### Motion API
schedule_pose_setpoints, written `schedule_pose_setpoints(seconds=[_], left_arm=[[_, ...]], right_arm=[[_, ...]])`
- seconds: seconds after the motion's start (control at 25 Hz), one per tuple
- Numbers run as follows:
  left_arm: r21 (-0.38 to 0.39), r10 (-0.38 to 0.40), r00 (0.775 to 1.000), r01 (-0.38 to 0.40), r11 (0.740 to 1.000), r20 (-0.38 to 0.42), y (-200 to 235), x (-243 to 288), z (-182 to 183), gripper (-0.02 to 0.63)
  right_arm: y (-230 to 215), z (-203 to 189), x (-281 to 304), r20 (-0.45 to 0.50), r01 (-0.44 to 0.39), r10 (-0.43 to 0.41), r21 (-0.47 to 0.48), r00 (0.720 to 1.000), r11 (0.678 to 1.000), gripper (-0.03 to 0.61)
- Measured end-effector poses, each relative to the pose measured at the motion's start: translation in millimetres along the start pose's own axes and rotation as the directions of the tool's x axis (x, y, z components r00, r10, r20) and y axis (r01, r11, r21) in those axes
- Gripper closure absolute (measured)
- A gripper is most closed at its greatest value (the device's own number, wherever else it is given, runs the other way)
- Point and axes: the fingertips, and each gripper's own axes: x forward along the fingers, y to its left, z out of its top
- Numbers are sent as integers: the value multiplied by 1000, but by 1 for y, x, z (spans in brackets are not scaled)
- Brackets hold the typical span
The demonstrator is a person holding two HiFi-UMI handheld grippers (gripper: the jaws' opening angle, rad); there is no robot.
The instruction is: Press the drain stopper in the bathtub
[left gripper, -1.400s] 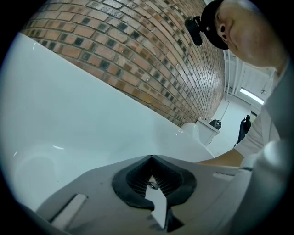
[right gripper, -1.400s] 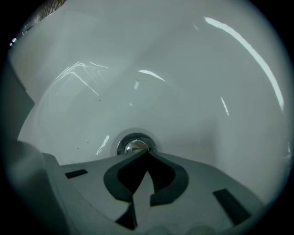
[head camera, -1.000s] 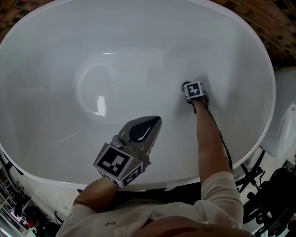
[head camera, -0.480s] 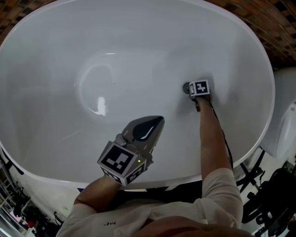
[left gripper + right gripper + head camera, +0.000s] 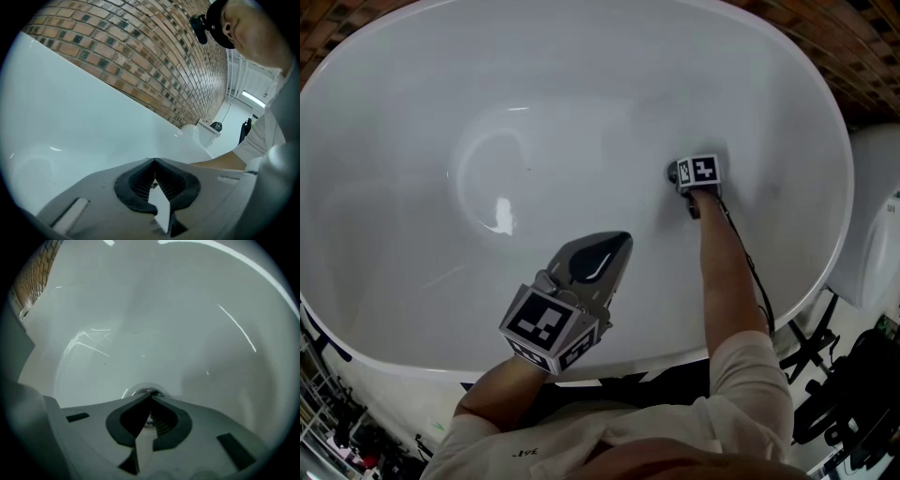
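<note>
Right gripper view: right gripper (image 5: pixel 151 397) jaws closed, empty, tips at drain stopper (image 5: pixel 139 392), lower centre, on bathtub (image 5: pixel 197 310) floor. Head view: left gripper (image 5: pixel 617 246) also closed w/ nothing held, lower centre.

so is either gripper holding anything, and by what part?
Nothing is held. The left gripper is shut, empty, above the bathtub; the right gripper is shut, tips at the drain stopper, not gripping it.
</note>
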Motion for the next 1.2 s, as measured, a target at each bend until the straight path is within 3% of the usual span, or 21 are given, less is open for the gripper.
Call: schedule_pose_setpoints(seconds=[0.08,0.2,0.36,0.56,0.76,0.92,1.08,1.2], left_arm=[[3,-7,1000,7,1000,-1,-2,1,0,607],[7,-17,1000,18,1000,-10,-3,2,0,607],[-5,-9,1000,9,1000,-5,-1,1,-2,607],[-10,-27,1000,27,1000,-5,-7,3,4,607],[0,-35,999,35,999,-17,-12,3,1,607],[-5,-33,999,33,999,-18,-14,1,1,607],[-8,-40,999,40,999,-35,-12,3,-6,607],[-6,-30,999,30,1000,-23,-8,7,-2,607]], right_arm=[[-1,-1,0,-8,-10,10,-8,1000,1000,566],[-12,3,-3,12,56,-56,-11,998,998,566],[-13,2,-3,-11,18,-17,68,1000,998,566],[-12,6,-3,12,80,-81,45,997,996,566],[-11,11,-2,0,63,-63,18,998,998,568],[-11,1,-1,2,114,-114,9,993,993,566],[-12,-13,6,3,83,-83,55,997,995,565],[-15,-4,2,38,47,-52,140,998,989,565]])
